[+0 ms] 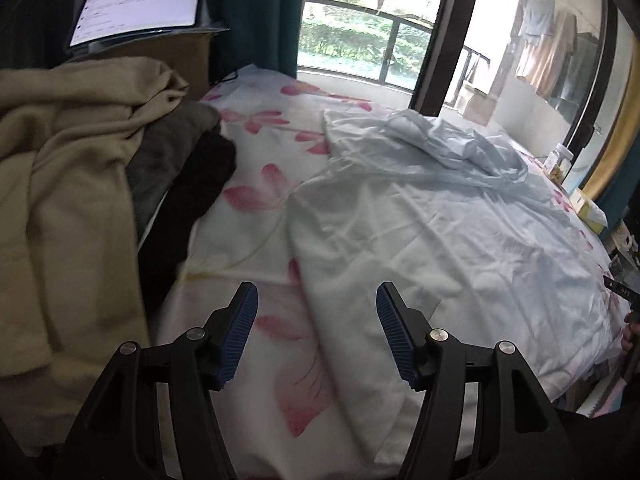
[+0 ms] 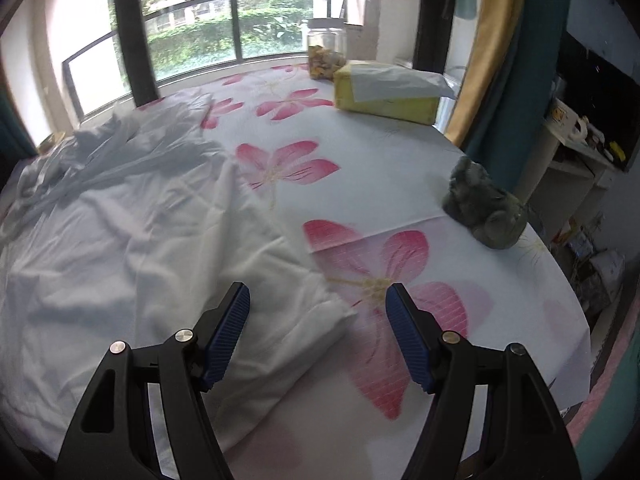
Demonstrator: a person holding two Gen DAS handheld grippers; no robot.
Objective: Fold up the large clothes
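A large pale white garment [image 1: 420, 220] lies spread and wrinkled over a flower-printed sheet [image 1: 260, 152], bunched up at its far end. My left gripper [image 1: 316, 320] hovers open above the garment's near left edge, with nothing between its blue pads. In the right wrist view the same garment [image 2: 140, 240] fills the left half, its near right corner folded into a thick edge. My right gripper [image 2: 318, 320] stands open over that corner, not touching it, with the sheet [image 2: 400, 152] beyond.
A pile of beige, grey and black clothes [image 1: 80, 184] sits at the left. A laptop [image 1: 136, 4] stands behind it. A yellow tissue box [image 2: 388, 92], a glass jar [image 2: 326, 52] and a grey stone figure [image 2: 484, 208] rest along the right side. A window lies beyond.
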